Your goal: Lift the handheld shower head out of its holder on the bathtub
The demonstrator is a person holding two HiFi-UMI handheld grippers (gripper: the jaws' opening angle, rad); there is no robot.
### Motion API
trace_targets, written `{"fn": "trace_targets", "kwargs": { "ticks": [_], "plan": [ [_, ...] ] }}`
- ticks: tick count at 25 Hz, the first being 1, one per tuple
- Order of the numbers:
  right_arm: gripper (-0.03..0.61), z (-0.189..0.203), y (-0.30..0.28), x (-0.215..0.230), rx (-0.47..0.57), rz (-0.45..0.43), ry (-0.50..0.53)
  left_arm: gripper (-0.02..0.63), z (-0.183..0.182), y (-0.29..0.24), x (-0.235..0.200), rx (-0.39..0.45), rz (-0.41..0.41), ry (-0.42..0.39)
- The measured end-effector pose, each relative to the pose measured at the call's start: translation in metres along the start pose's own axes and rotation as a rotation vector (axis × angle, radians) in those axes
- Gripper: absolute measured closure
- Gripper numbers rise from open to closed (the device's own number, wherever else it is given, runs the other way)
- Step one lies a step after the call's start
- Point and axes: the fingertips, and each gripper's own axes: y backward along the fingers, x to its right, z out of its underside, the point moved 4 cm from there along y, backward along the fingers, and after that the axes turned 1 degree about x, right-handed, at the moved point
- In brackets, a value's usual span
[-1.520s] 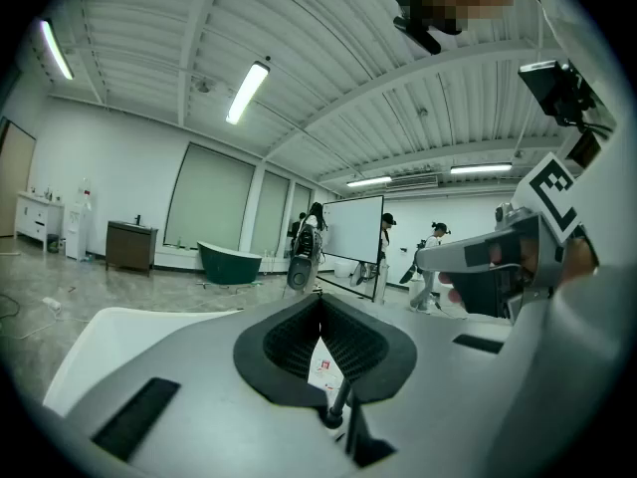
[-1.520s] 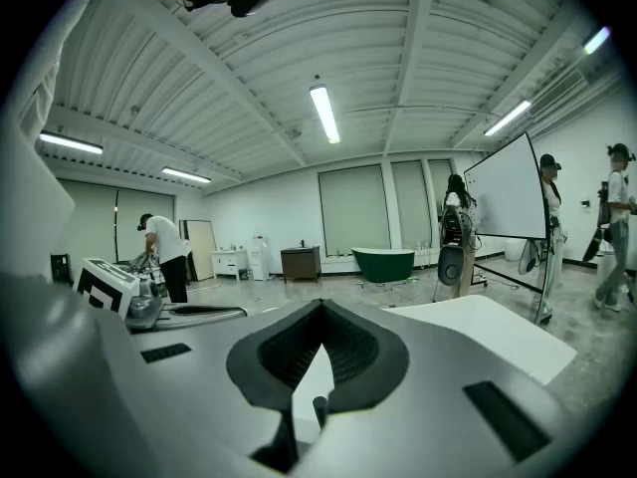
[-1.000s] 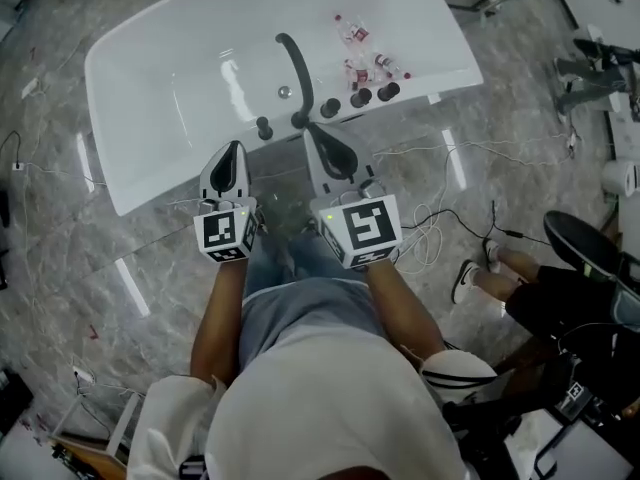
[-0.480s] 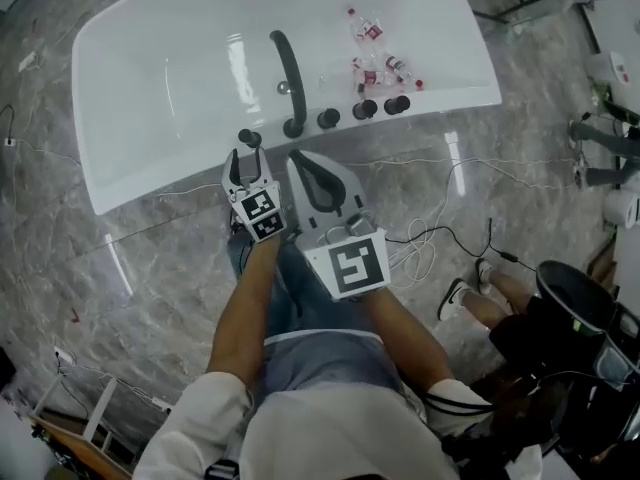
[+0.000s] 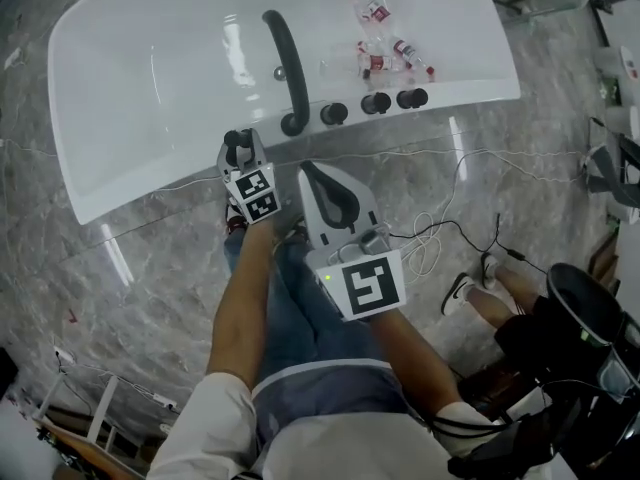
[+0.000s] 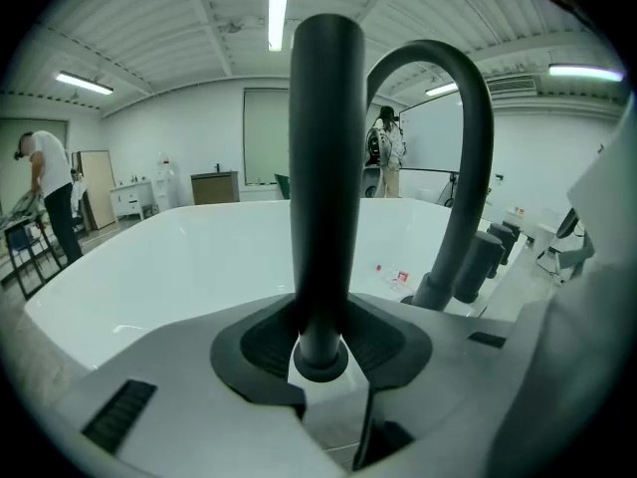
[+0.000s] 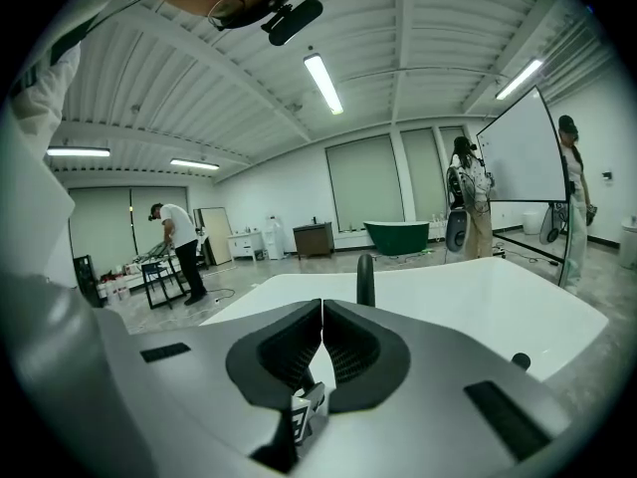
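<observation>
Filling the top of the head view, the white bathtub [image 5: 150,88] is the biggest thing. The dark curved tap [image 5: 288,63] bends over it from the near rim. The right gripper [image 7: 320,315] sits at mid frame, its jaws pressed together on nothing. The left gripper [image 5: 240,150] is at the rim, just left of the tap, and its jaws are closing. The dark shower head [image 6: 323,167] stands upright in its holder between them, not squeezed yet. Small bottles [image 5: 385,48] lie in the tub, upper right.

- Bright, even light from ceiling tube lamps [image 6: 278,13]; shadows are faint and soft.
- White glare streaks on the bathtub [image 5: 130,98] and the glossy floor [image 5: 80,298].
- Both gripper views bulge fisheye-fashion, with black corners and a soft nearest foreground.
</observation>
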Motion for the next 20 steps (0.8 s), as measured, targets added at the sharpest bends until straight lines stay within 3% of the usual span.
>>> {"fn": "trace_targets", "kwargs": {
  "ticks": [5,9,12,16,20],
  "plan": [
    [0.561,-0.001,-0.007,-0.011,-0.008,0.03,0.033,0.465,-0.007,0.018,-0.005,0.011,0.021,0.054],
    [0.561,-0.02,0.003,-0.026,-0.009,0.033,0.098,0.465,-0.045,0.072,-0.008,0.086,0.066,0.054],
    [0.561,-0.05,0.017,-0.032,-0.021,0.045,0.119,0.465,-0.105,0.13,-0.005,0.173,0.101,0.011],
    [0.561,-0.106,0.042,-0.05,-0.025,0.045,0.064,0.465,-0.203,0.228,-0.004,0.295,0.142,-0.017],
    [0.56,-0.182,0.074,-0.092,0.018,0.061,0.039,0.465,-0.304,0.318,-0.021,0.382,0.18,-0.054]
  ]
}}
